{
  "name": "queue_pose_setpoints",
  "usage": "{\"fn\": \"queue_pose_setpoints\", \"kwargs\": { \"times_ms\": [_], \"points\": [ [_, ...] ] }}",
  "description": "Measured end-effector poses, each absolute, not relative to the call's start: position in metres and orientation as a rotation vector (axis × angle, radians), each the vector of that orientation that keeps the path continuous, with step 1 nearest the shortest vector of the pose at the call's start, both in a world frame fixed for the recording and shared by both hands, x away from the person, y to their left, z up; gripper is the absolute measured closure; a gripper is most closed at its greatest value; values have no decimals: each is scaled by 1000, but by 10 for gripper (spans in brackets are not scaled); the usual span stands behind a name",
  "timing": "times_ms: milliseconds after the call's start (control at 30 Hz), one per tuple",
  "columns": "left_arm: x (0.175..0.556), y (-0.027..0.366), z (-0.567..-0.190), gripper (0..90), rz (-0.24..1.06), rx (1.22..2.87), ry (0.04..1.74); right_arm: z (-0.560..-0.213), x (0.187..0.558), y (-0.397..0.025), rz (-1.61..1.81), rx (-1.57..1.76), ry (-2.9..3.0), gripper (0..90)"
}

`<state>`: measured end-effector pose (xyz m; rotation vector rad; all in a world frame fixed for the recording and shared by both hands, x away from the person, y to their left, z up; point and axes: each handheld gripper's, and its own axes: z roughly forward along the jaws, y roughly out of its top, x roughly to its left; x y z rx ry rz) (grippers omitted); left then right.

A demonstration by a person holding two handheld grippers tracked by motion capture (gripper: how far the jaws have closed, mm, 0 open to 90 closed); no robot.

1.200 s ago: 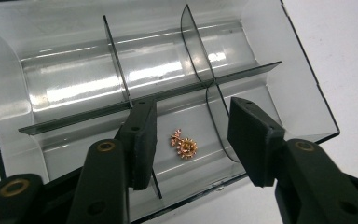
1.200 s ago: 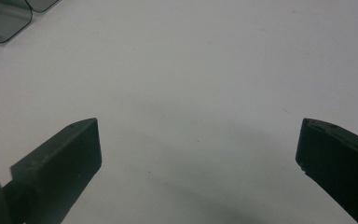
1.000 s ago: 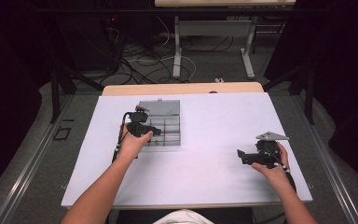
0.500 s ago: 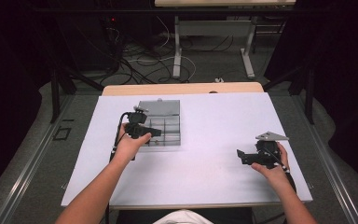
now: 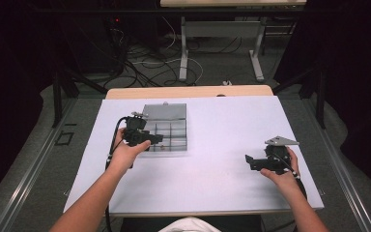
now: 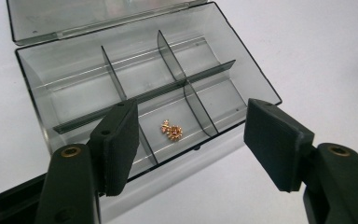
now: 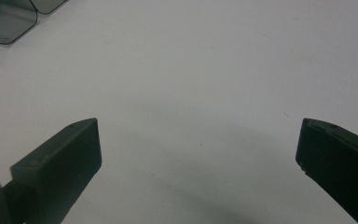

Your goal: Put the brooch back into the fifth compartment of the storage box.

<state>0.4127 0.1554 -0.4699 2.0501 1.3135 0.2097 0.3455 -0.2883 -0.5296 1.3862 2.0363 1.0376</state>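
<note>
Smoky plastic box point(image 6: 140, 88) lies lid-open at the desk's point(image 5: 222, 183) ten o'clock; a gold trinket point(image 6: 171, 130) sits in its near middle cell. The left gripper point(image 6: 191, 140) hovers wide above, likely to pick it; the right gripper point(image 5: 253, 162) idles wide at four o'clock.

A see-through grey box point(image 6: 135, 88) sits on the white surface point(image 5: 222, 169) with its lid open flat. A tiny gold trinket point(image 6: 171, 130) lies in one front compartment.
</note>
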Motion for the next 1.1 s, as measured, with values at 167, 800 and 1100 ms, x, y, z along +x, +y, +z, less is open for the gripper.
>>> {"fn": "queue_pose_setpoints", "kwargs": {
  "times_ms": [167,800,1100],
  "points": [
    [406,164,-465,344,221,2074,1264,-529,345,-288,1041,1386,2037,0],
    [377,203,-462,262,268,2012,1266,-529,344,-287,1042,1386,2039,0],
    [364,224,-469,153,290,1959,1304,-528,344,-287,1037,1385,2037,0]
  ]
}}
